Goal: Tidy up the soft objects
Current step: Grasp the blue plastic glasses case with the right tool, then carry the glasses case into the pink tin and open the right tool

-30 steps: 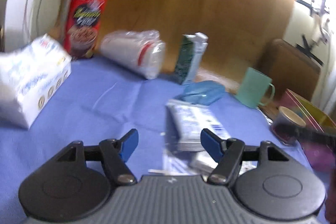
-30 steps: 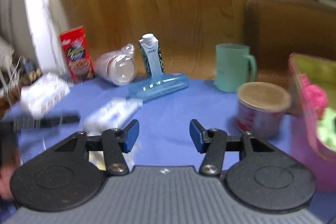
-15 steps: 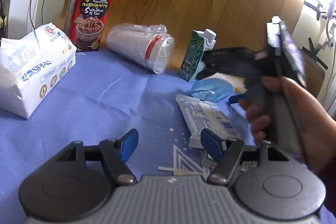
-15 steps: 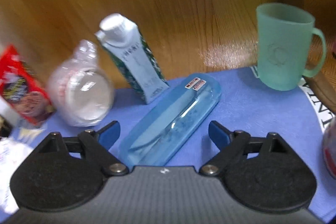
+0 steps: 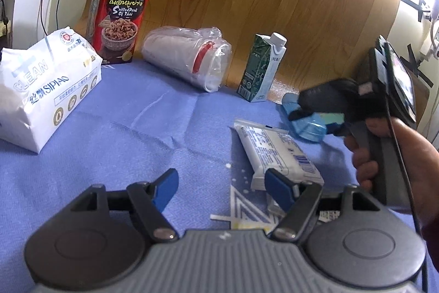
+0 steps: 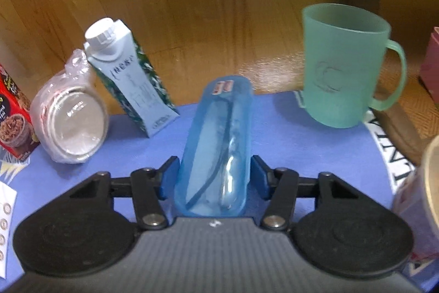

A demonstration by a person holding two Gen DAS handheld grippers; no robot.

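Blue translucent case, centre frame on the blue cloth: right gripper jaws have just been closing, pads now clamped on its sides. Left gripper stands apart, empty. Step: grasping. Next, a lift calls for firm hold.

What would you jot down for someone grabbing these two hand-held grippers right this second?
Right gripper: jaws have just closed on the blue translucent case, which still lies on the blue cloth; not lifted yet.
Left gripper: open, empty, hovering just short of the white wipes packet.
Elsewhere on the cloth: big tissue pack at left, bagged cup stack, green carton, red snack box, green mug.
Done: nothing visibly sorted. Left: all the soft packs.
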